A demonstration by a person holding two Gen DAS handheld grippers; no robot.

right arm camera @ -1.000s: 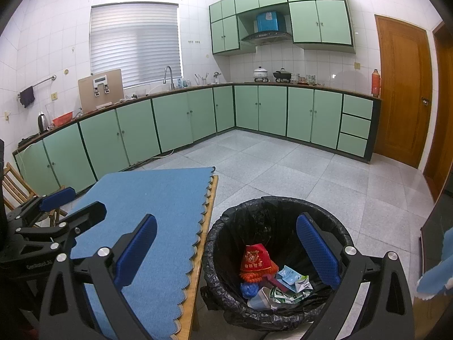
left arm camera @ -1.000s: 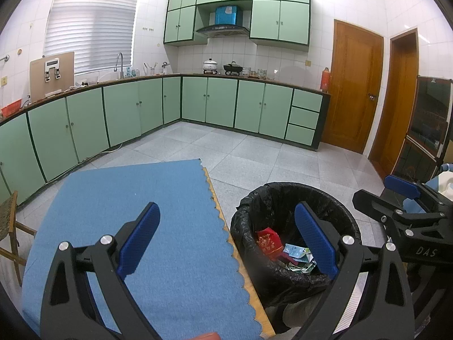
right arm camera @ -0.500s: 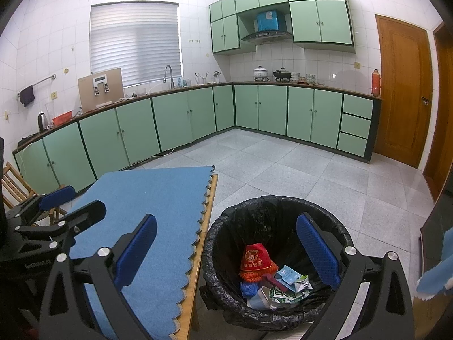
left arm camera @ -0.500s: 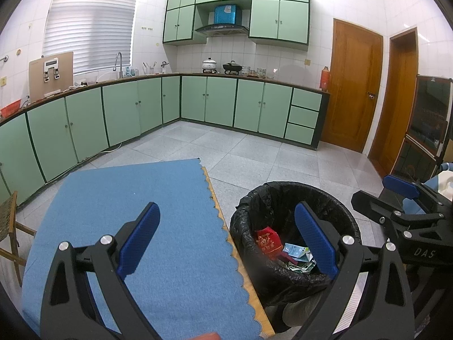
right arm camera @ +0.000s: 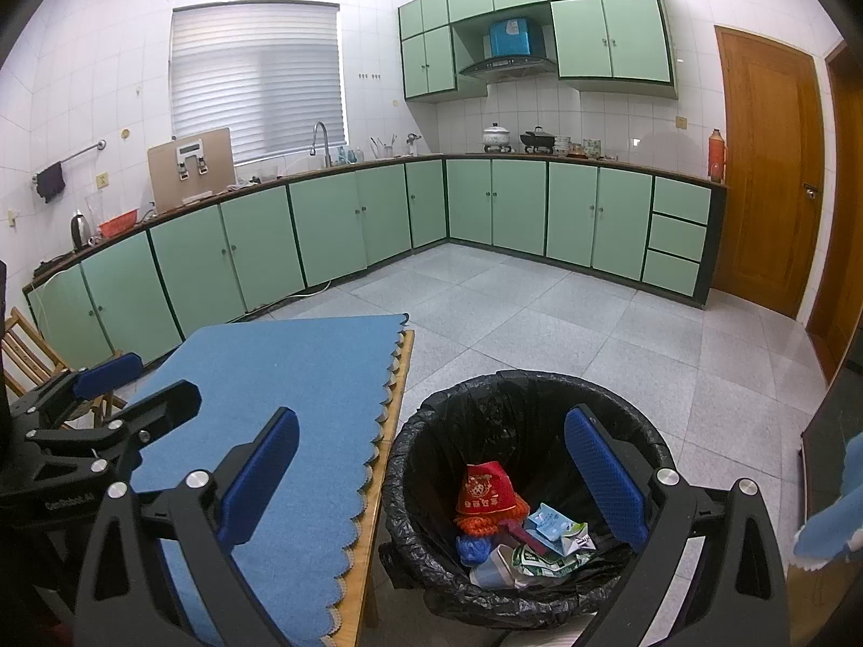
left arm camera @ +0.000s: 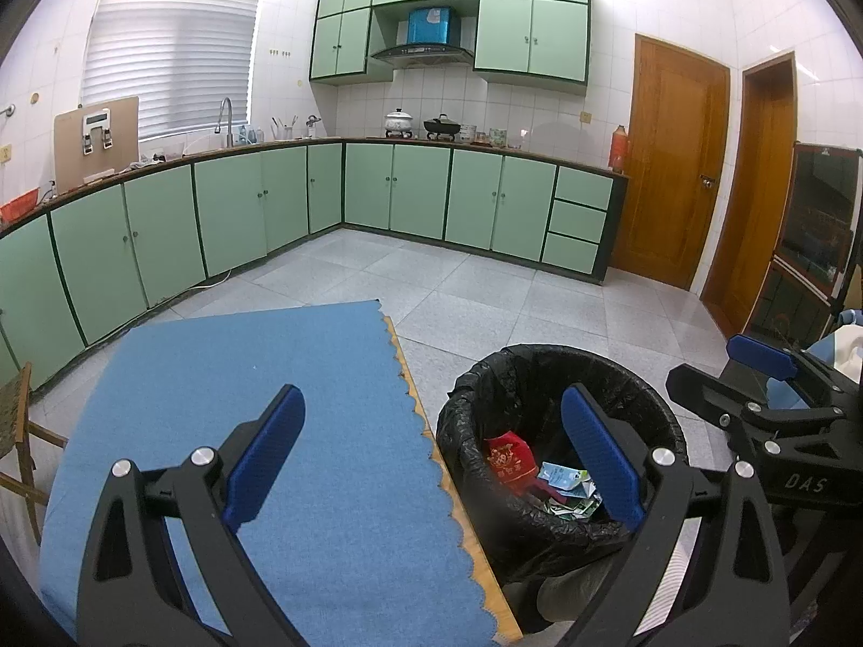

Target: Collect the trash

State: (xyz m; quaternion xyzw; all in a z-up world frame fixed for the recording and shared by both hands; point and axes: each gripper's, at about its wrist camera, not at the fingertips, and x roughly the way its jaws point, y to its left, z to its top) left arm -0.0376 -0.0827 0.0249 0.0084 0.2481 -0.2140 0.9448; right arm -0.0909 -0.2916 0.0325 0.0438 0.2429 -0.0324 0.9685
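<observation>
Both tongs, left tongs [left arm camera: 431,463] and right tongs [right arm camera: 431,480], gape wide and empty beside the bin [right arm camera: 539,404].

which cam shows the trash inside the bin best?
Right wrist. It looks down into the black-lined bin: red packet, blue wrapper, crumpled cartons all show. In the left wrist view the left gripper finger and the near rim hide much of the pile; the red packet shows.

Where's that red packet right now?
In the right wrist view, the red packet lies inside the black-lined bin, right of the blue-covered table.
</observation>
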